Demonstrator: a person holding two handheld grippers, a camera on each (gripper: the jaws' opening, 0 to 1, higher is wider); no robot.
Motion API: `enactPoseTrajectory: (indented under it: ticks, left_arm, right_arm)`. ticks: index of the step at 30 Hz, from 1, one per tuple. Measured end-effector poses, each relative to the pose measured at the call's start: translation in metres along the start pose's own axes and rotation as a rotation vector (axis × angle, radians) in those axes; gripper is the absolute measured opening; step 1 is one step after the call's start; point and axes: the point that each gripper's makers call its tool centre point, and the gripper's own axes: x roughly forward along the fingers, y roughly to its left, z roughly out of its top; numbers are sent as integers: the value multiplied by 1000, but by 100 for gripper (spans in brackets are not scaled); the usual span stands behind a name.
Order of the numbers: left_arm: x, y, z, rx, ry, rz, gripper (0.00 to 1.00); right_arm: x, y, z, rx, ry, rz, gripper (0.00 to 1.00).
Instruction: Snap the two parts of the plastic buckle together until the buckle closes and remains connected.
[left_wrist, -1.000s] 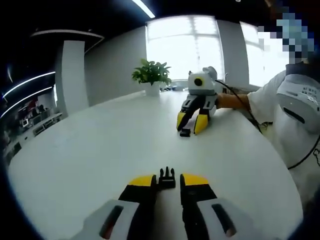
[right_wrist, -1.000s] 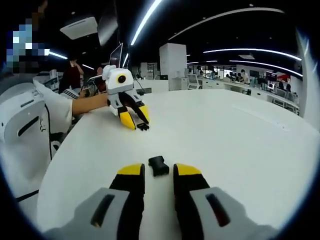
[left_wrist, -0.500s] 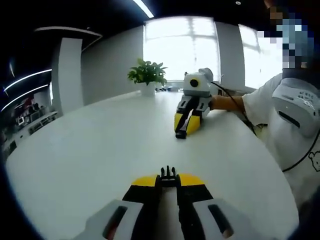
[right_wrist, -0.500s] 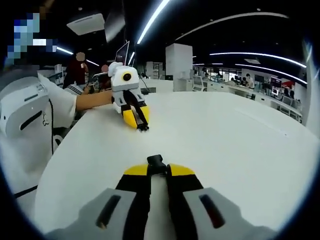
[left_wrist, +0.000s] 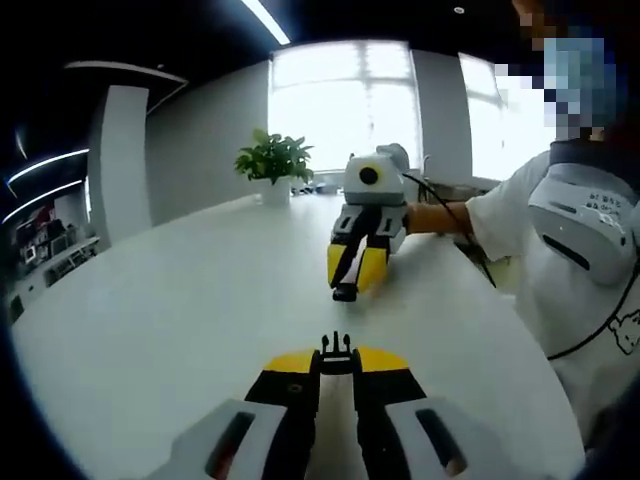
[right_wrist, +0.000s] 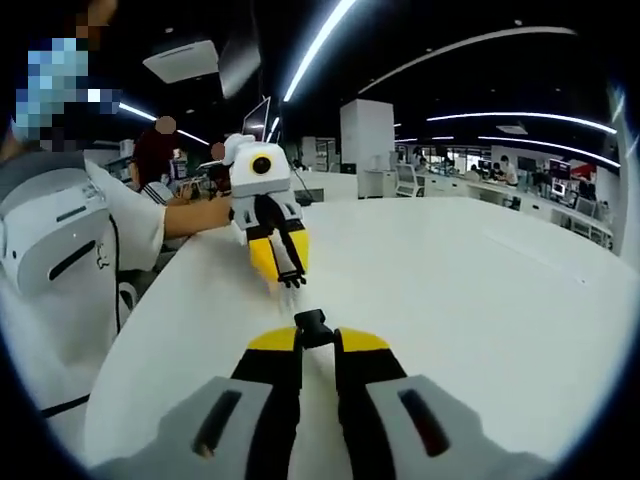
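**A:** Where are the two buckle halves?

**B:** Each sits in a gripper. In the left gripper view, the left gripper (left_wrist: 337, 360) has its yellow-tipped jaws drawn in close on the pronged buckle part (left_wrist: 336, 352), whose prongs stick out past the tips toward 12 o'clock. In the right gripper view, the right gripper (right_wrist: 316, 340) is closed the same way on the socket buckle part (right_wrist: 312, 327), a small black block poking out between the tips.

**A:** Are the halves touching?

**B:** No, they are apart. From the left gripper view the right gripper sits at about 12 o'clock above the near jaws, tips pointing down at the white table (left_wrist: 180, 300), with the dark socket piece at its end. From the right gripper view the left gripper hangs at roughly 11 o'clock, prongs showing at its tips. Both seem lifted a little off the tabletop, though I cannot tell for sure.

**A:** Anything standing between them?

**B:** Only bare white table. Around it: a potted plant (left_wrist: 273, 165) at 11 o'clock in the left gripper view, in front of a bright window (left_wrist: 340, 95); a white pillar (left_wrist: 118, 165) at 9 o'clock. The person's white sleeve (left_wrist: 510, 215) comes in from 3 o'clock, with a black cable (left_wrist: 600, 320) trailing below it.

**A:** And the other side?

**B:** The right gripper view shows an open office with desks (right_wrist: 500, 185) at 2 o'clock, ceiling light strips (right_wrist: 320, 45) and seated people (right_wrist: 160, 160) at 10 o'clock.
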Motion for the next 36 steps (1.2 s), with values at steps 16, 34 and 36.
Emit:
enactPoseTrajectory:
  ticks: [16, 34, 36]
  left_arm:
    - [8, -19, 14, 41, -14, -35, 12]
    - [16, -26, 8, 52, 15, -53, 12]
    - [18, -26, 4, 42, 28, -57, 11]
  right_arm:
    - [8, 18, 14, -35, -17, 18, 12]
    - [12, 23, 9, -38, 0, 29, 12]
    - [14, 23, 4, -30, 17, 32, 12]
